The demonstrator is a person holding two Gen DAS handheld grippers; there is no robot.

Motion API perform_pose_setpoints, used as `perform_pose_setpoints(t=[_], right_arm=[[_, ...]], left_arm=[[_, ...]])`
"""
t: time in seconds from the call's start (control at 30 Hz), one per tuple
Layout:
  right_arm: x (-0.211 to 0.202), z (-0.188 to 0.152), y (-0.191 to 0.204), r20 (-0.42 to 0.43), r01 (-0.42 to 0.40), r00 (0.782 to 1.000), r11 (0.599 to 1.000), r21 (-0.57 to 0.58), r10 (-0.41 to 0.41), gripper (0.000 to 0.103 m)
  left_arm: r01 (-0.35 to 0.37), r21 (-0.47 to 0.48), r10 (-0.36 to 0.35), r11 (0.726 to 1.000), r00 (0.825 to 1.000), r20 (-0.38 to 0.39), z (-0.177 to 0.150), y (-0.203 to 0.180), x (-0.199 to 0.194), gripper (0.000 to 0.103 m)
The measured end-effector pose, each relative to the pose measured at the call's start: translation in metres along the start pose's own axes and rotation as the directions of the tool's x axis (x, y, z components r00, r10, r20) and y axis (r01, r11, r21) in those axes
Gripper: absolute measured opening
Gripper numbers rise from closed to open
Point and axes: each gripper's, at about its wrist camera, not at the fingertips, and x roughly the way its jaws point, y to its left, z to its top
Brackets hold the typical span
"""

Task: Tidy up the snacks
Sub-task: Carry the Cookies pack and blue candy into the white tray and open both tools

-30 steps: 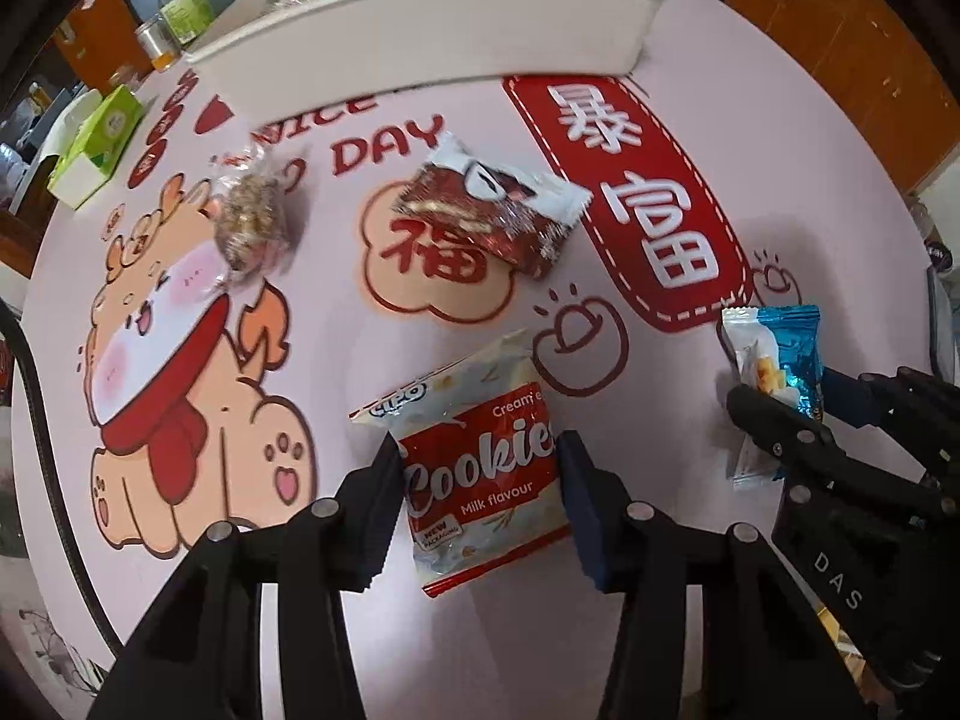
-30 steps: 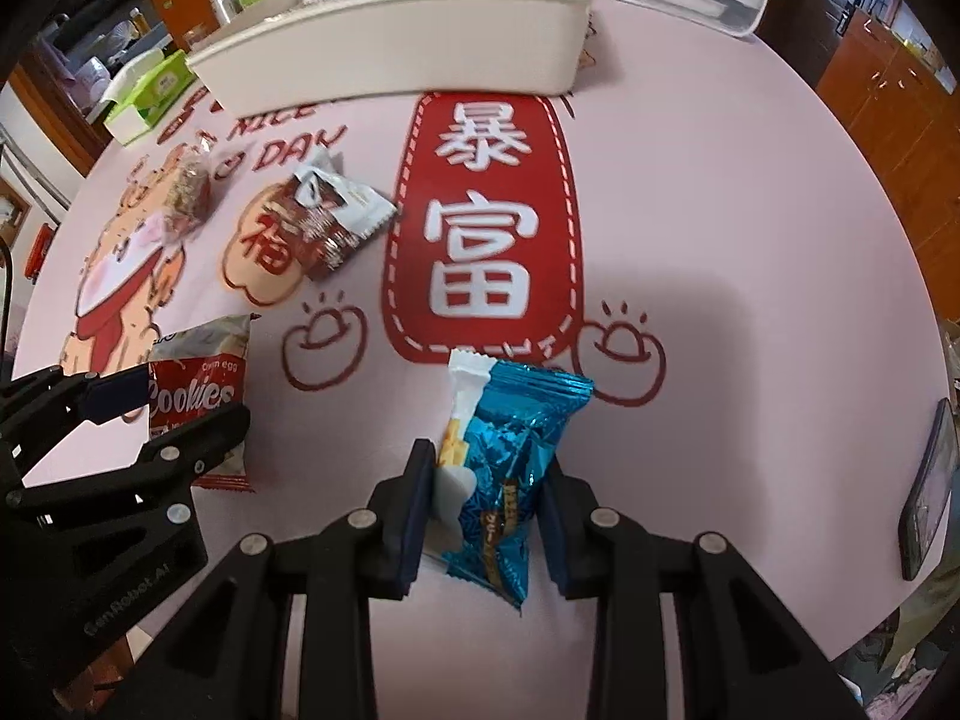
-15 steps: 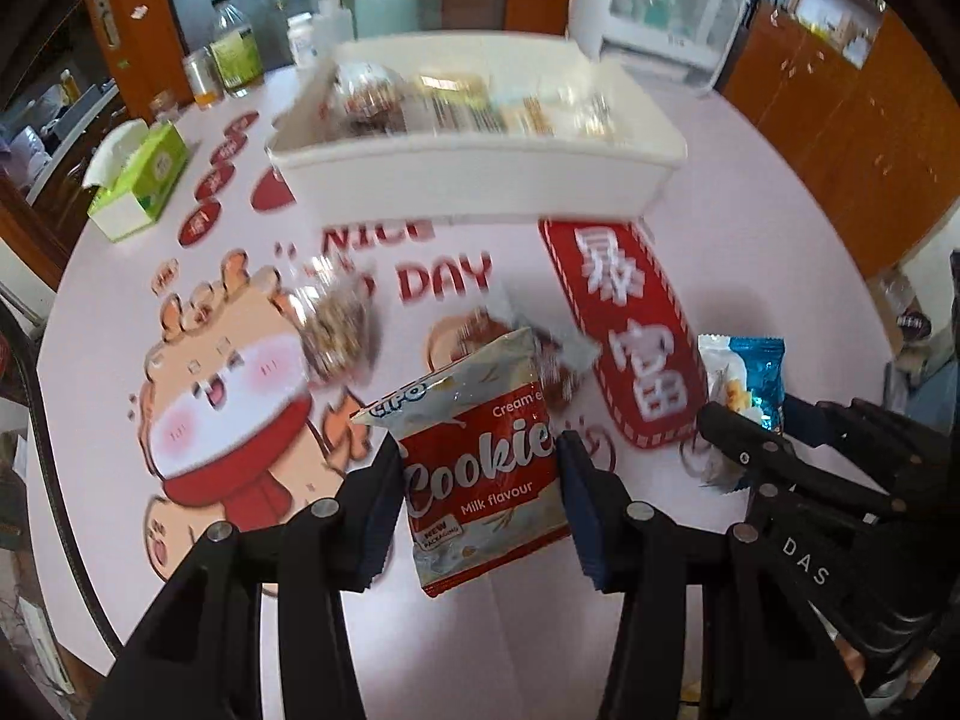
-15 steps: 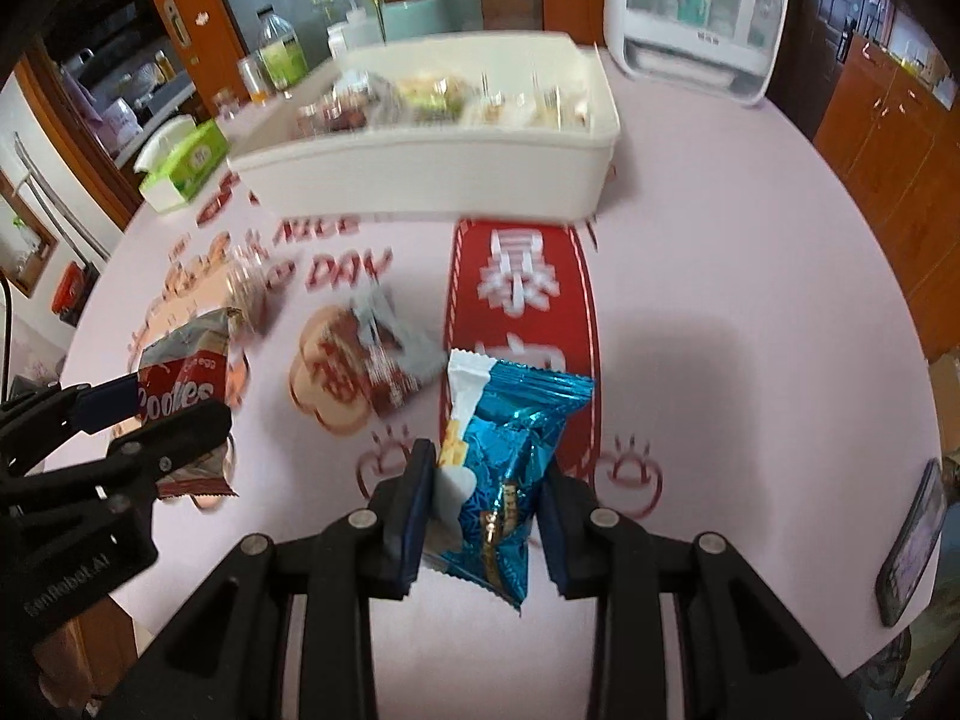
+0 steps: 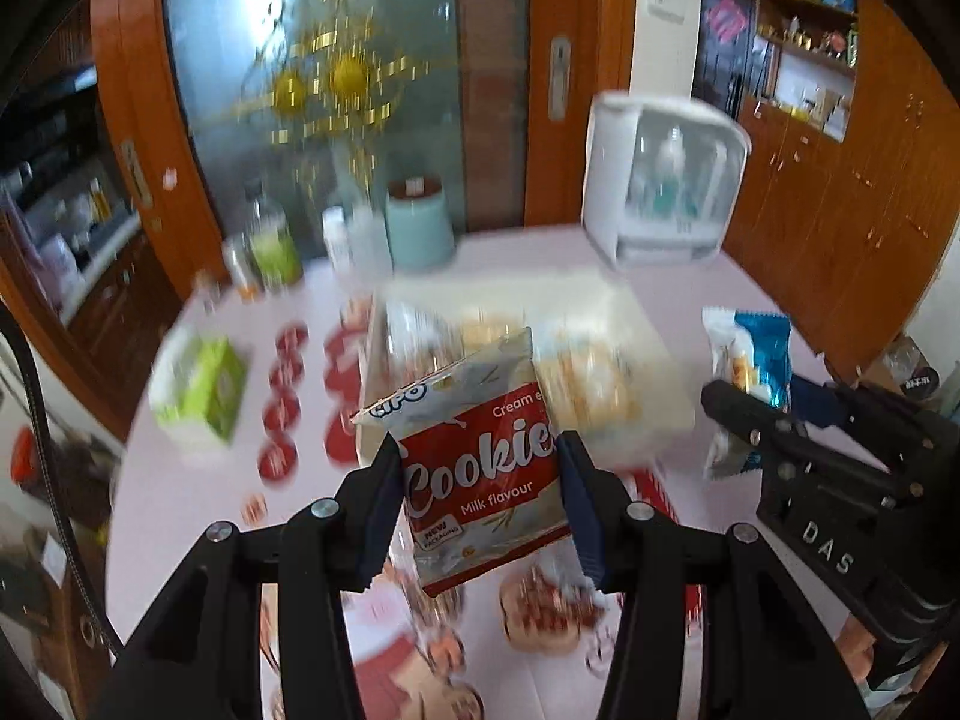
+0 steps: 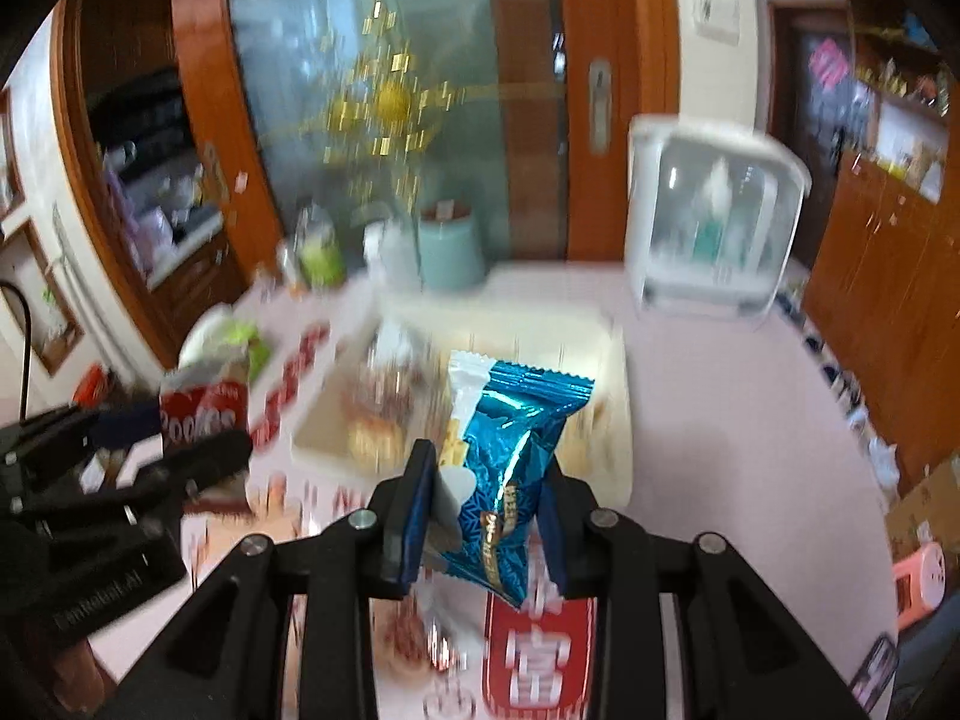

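Both packets now lifted, jaws clamping cookie packet (image 5: 483, 468) and blue packet (image 6: 510, 468).

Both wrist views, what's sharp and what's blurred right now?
Left wrist view: the red-and-white Cookies packet and left tool are sharp; the white snack bin and pink printed tablecloth smear with motion blur. Right wrist view: the shiny blue wrapped snack in the right tool is sharp, background streaked.
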Motion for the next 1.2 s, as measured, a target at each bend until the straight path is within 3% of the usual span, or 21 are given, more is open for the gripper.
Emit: perform_pose_setpoints(t=[0.2, 0.37, 0.6, 0.73, 0.9, 0.93, 0.97, 1.03, 1.2], right_arm=[[-0.003, 0.061, 0.001, 0.142, 0.040, 0.989, 0.999, 0.030, -0.044, 0.032], [0.010, 0.088, 0.001, 0.180, 0.087, 0.979, 0.996, 0.035, -0.092, 0.033], [0.048, 0.098, 0.004, 0.133, 0.136, 0.982, 0.991, 0.005, -0.136, 0.033], [0.083, 0.092, 0.007, 0.068, 0.178, 0.982, 0.984, -0.021, -0.176, 0.033], [0.123, 0.079, 0.001, -0.029, 0.170, 0.985, 0.984, -0.042, -0.172, 0.035], [0.127, 0.077, 0.001, -0.036, 0.166, 0.985, 0.985, -0.043, -0.167, 0.040], [0.131, 0.074, 0.000, -0.044, 0.162, 0.985, 0.986, -0.045, -0.164, 0.051], [0.135, 0.069, -0.001, -0.053, 0.158, 0.986, 0.986, -0.048, -0.160, 0.061], [0.134, 0.061, -0.003, -0.060, 0.144, 0.987, 0.989, -0.039, -0.146, 0.064]], left_arm=[[-0.030, 0.035, 0.026, 0.999, 0.993, 0.118, 0.058, 0.000, -0.009, 0.048], [-0.061, 0.037, 0.055, 0.997, 0.985, 0.165, 0.094, 0.006, 0.001, 0.048], [-0.071, 0.021, 0.067, 0.997, 0.985, 0.158, 0.112, 0.011, 0.036, 0.048], [-0.095, 0.019, 0.091, 0.995, 0.987, 0.130, 0.114, 0.015, 0.067, 0.048], [-0.145, 0.025, 0.142, 0.989, 0.987, 0.074, 0.107, 0.022, 0.109, 0.050], [-0.150, 0.024, 0.148, 0.988, 0.987, 0.062, 0.104, 0.024, 0.116, 0.054], [-0.153, 0.025, 0.151, 0.988, 0.987, 0.052, 0.102, 0.025, 0.121, 0.069], [-0.160, 0.023, 0.159, 0.987, 0.987, 0.037, 0.096, 0.027, 0.127, 0.088], [-0.155, 0.027, 0.154, 0.988, 0.988, 0.028, 0.086, 0.030, 0.127, 0.089]])
